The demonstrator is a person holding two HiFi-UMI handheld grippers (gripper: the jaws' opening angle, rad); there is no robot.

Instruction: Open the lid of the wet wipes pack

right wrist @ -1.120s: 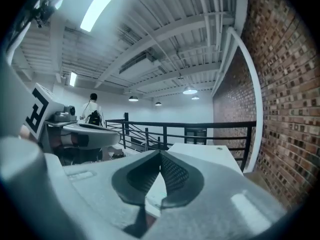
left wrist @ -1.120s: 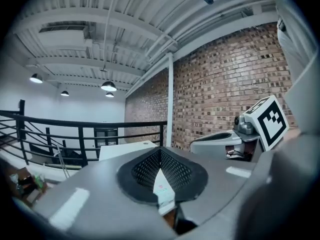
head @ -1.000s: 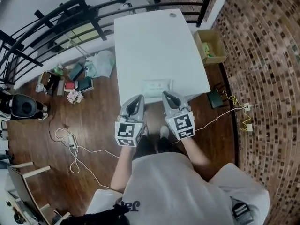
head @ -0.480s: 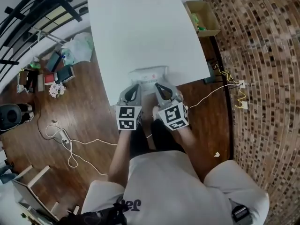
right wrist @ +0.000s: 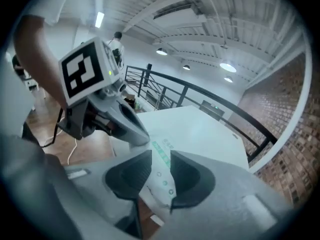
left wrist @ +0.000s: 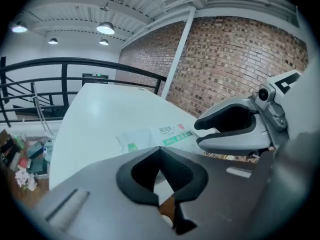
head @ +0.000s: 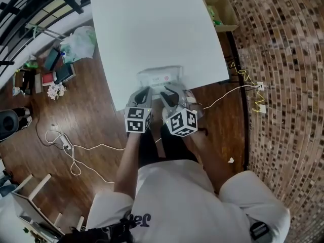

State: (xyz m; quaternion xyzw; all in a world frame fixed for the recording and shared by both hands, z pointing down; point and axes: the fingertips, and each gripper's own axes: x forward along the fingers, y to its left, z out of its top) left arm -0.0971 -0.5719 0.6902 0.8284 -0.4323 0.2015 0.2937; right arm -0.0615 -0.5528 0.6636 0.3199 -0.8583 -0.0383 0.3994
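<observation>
The wet wipes pack (head: 159,77), white with green print, lies flat near the front edge of the white table (head: 152,29). Both grippers hover side by side just short of its near edge. My left gripper (head: 143,93) is shut with nothing in it; in the left gripper view its tips (left wrist: 159,151) meet, and the pack (left wrist: 155,136) lies beyond them. My right gripper (head: 168,94) is opening its jaws. In the right gripper view (right wrist: 161,155) the pack (right wrist: 159,181) shows through the gap, and the pads do not press on it. The lid stays flat.
A cardboard box (head: 223,9) stands on the floor right of the table. Bags and books (head: 71,49) lie on the wooden floor at the left. Cables (head: 66,146) trail across the floor. A brick wall (head: 283,85) runs along the right, with a black railing (head: 30,4) behind.
Both grippers have come down and forward to the pack's near edge. The right gripper's jaws, closed before, now stand apart. The left gripper stays shut.
</observation>
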